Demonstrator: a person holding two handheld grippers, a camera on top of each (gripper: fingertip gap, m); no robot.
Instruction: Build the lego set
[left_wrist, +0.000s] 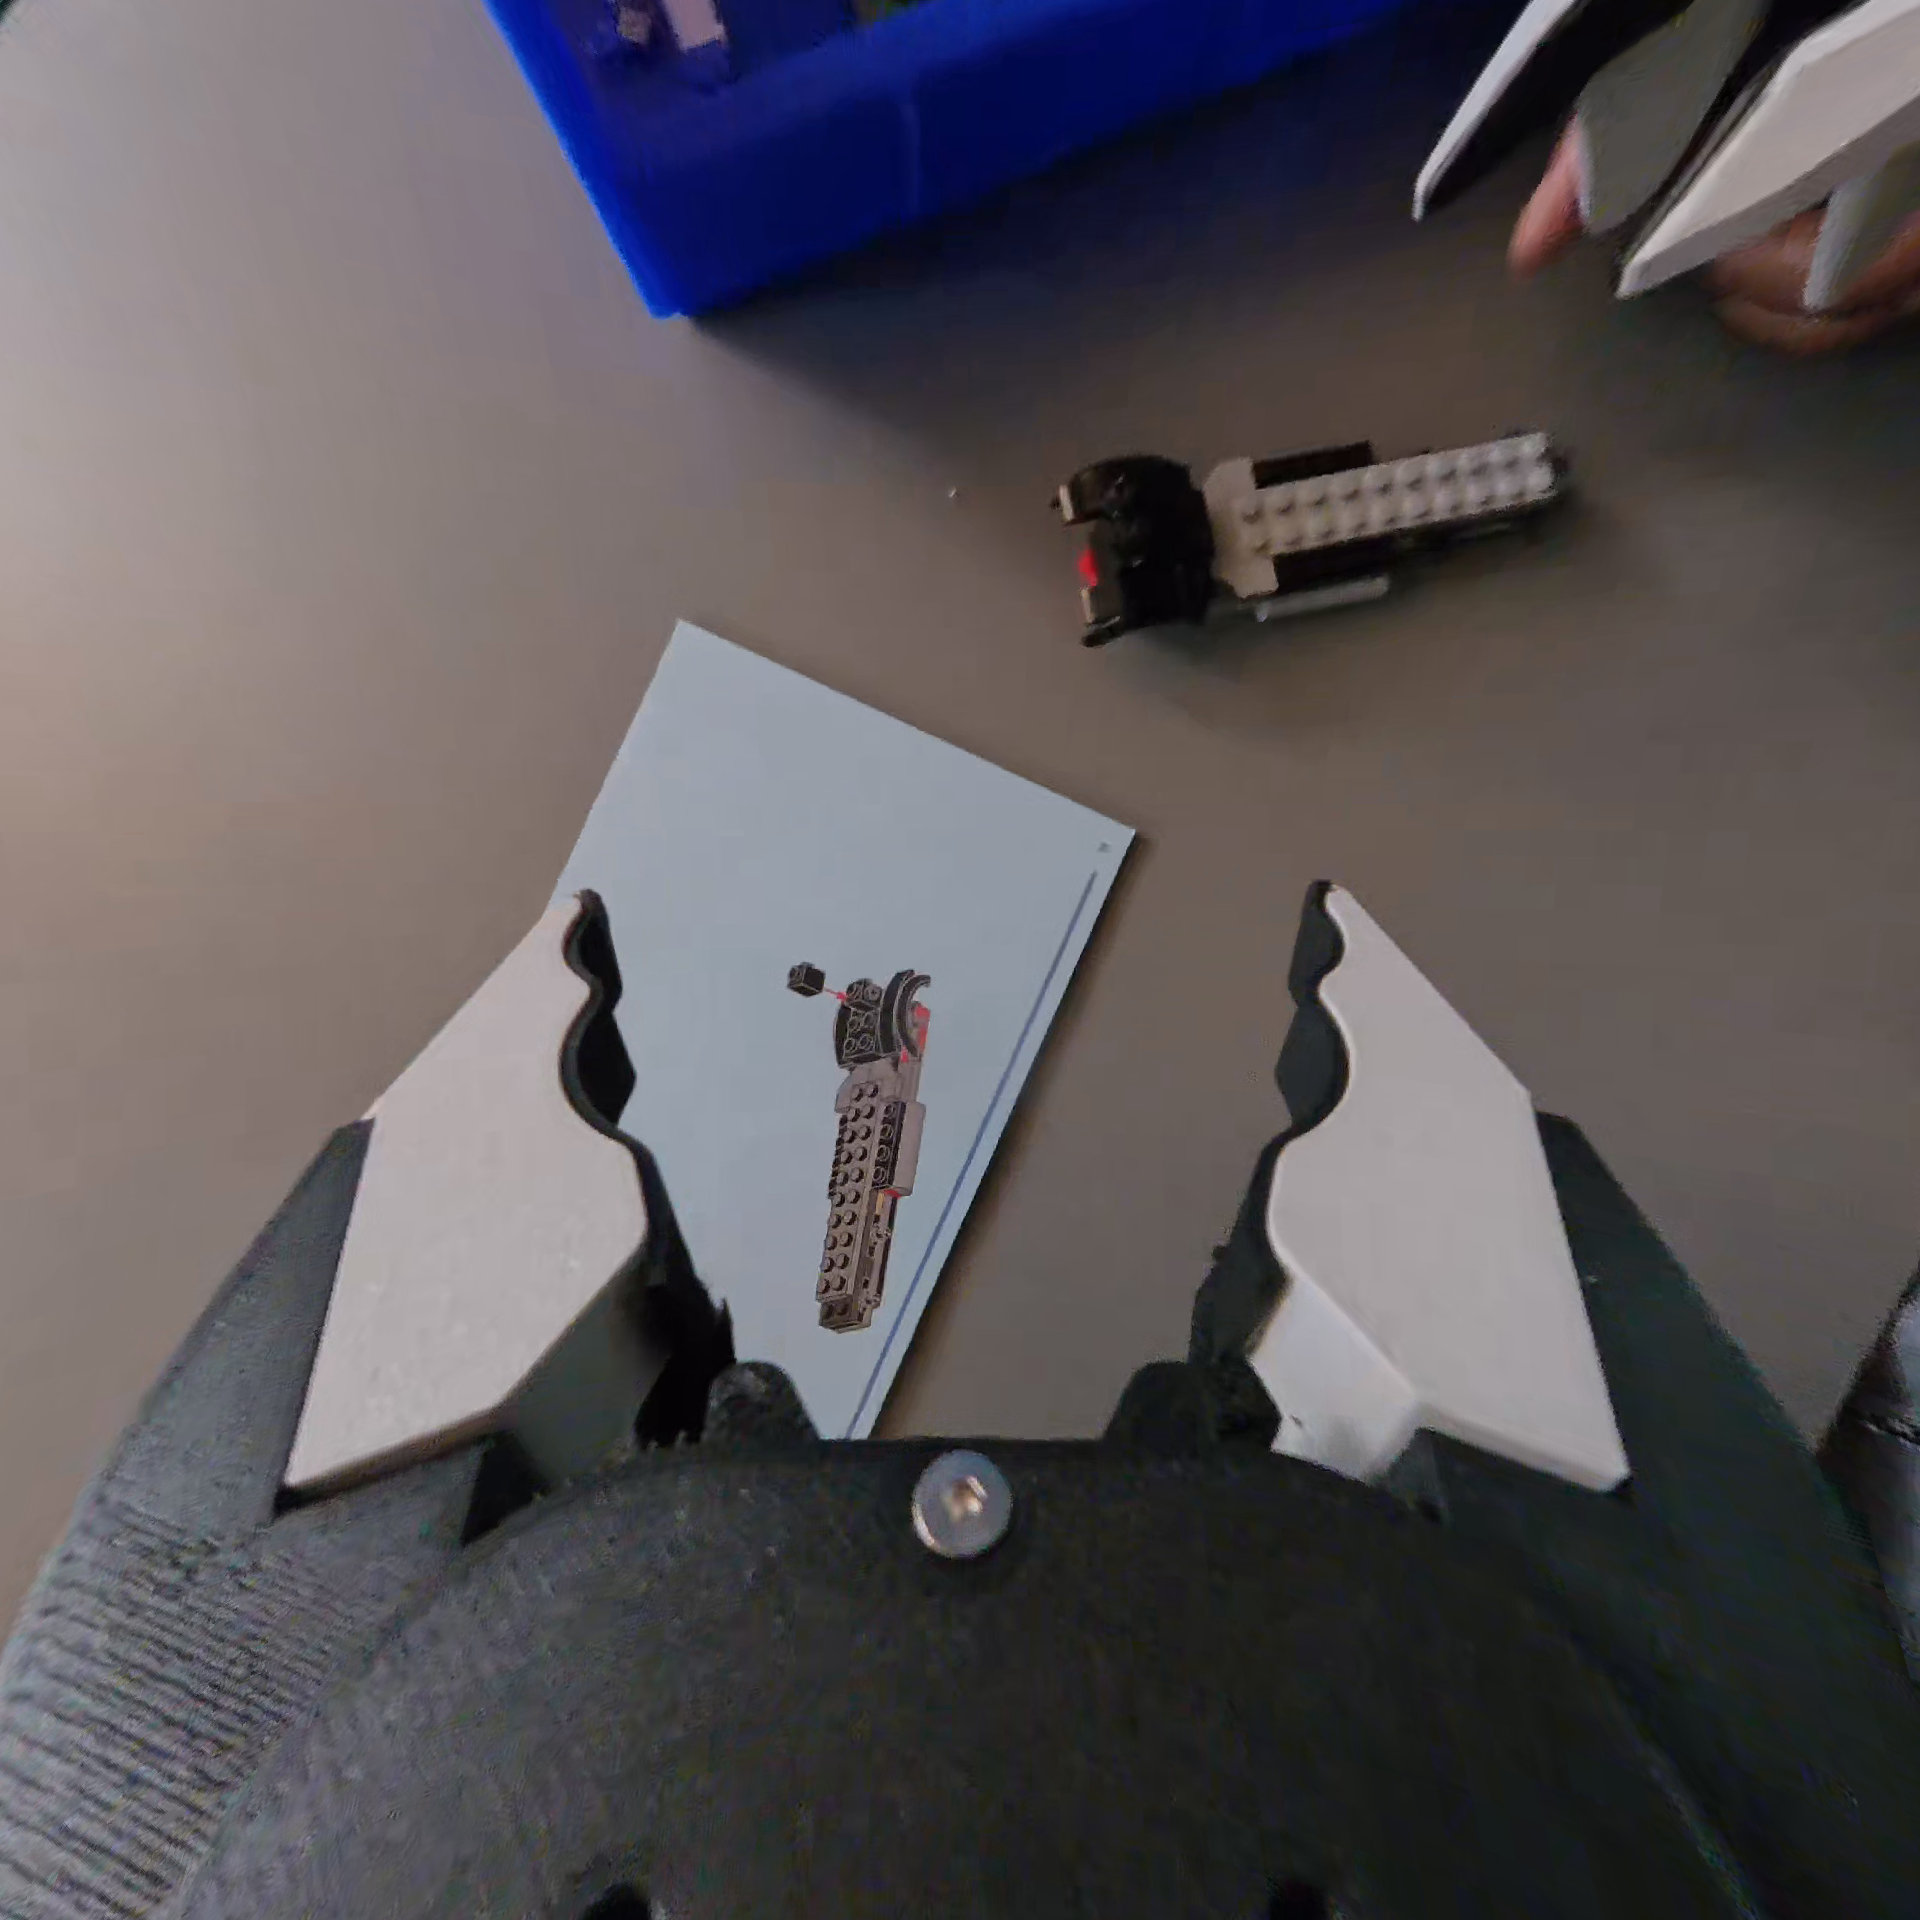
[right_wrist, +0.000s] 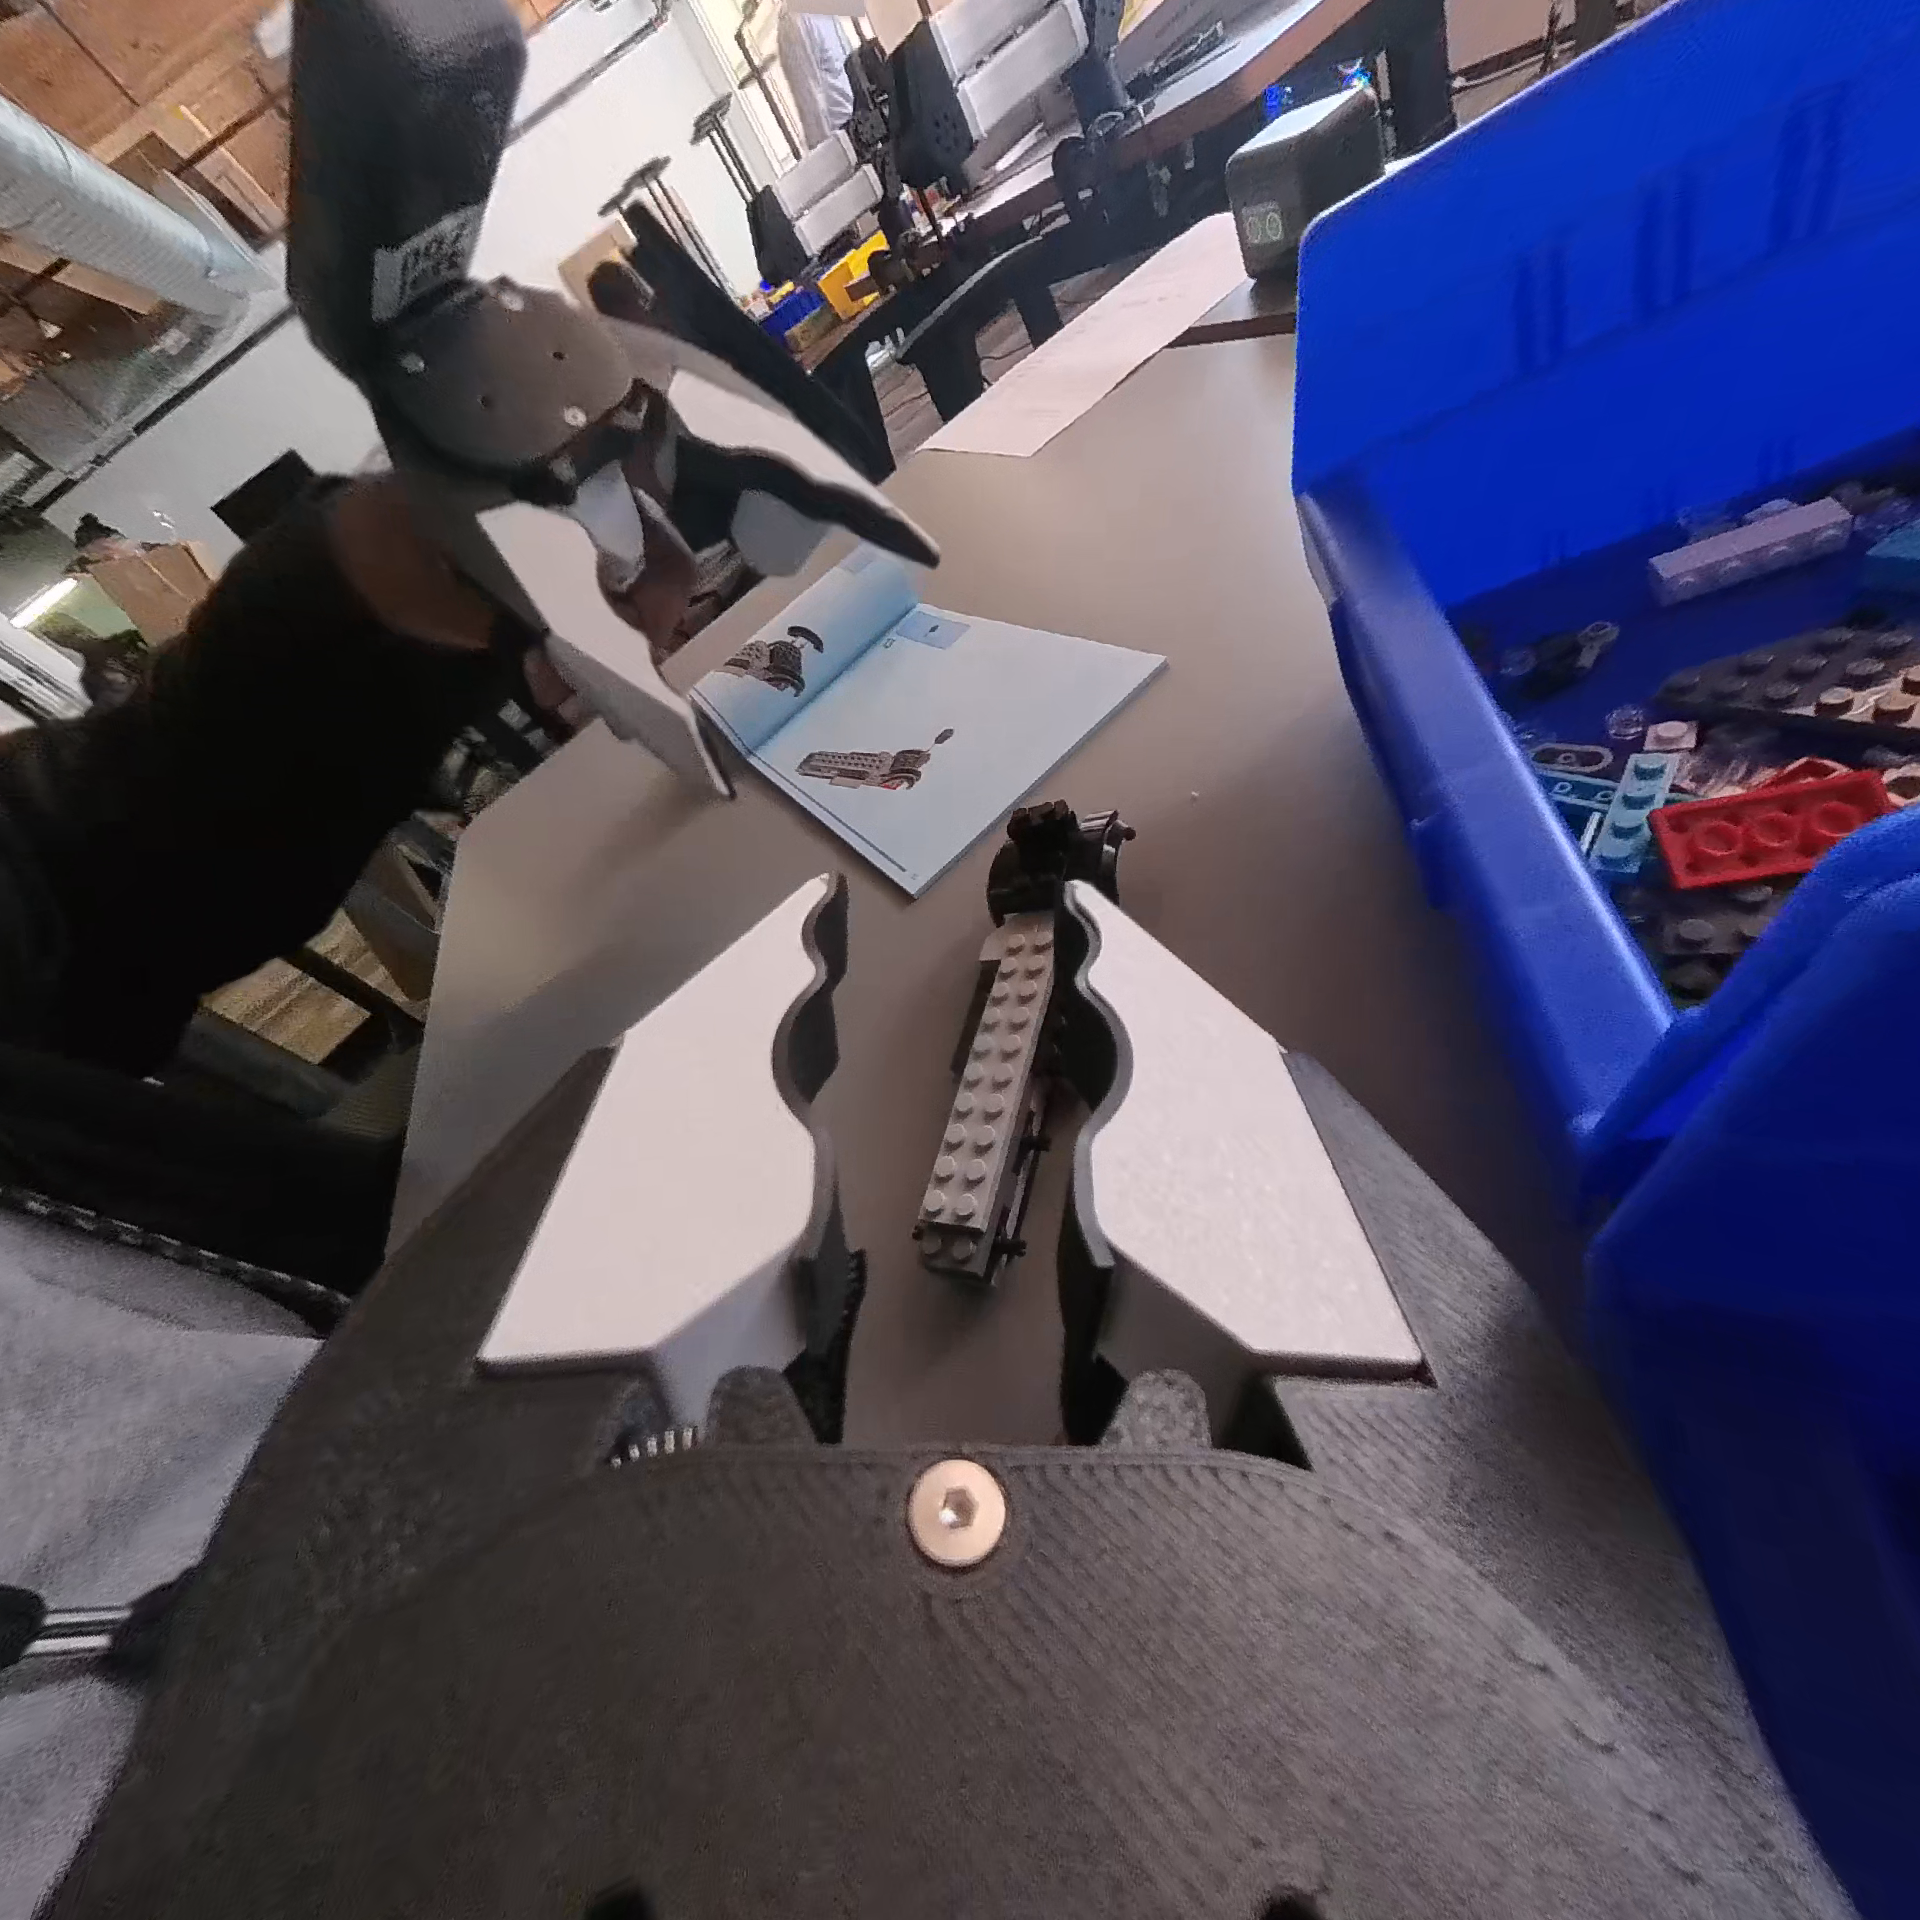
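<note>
A long grey and black lego model (left_wrist: 1309, 530) lies on the grey table (left_wrist: 312, 520). My left gripper (left_wrist: 954, 899) is open and empty, hovering over an open instruction booklet (left_wrist: 831, 831). My right gripper (right_wrist: 954, 888) is open and empty. In the right wrist view the model (right_wrist: 987, 1091) shows between its fingers, closer to the right one. In the left wrist view the right gripper (left_wrist: 1662, 177) is held in a hand, up and away from the model. The left gripper (right_wrist: 821, 665) also shows above the booklet (right_wrist: 935, 748).
A blue bin (left_wrist: 935, 208) stands at the table's far side. In the right wrist view its wall (right_wrist: 1455, 727) is close on the right, with several loose bricks inside, among them a red plate (right_wrist: 1766, 831). Other tables and chairs stand beyond. From my right tips it is roughly 12 centimeters to the red plate (right_wrist: 1766, 831); from my left, 25 centimeters.
</note>
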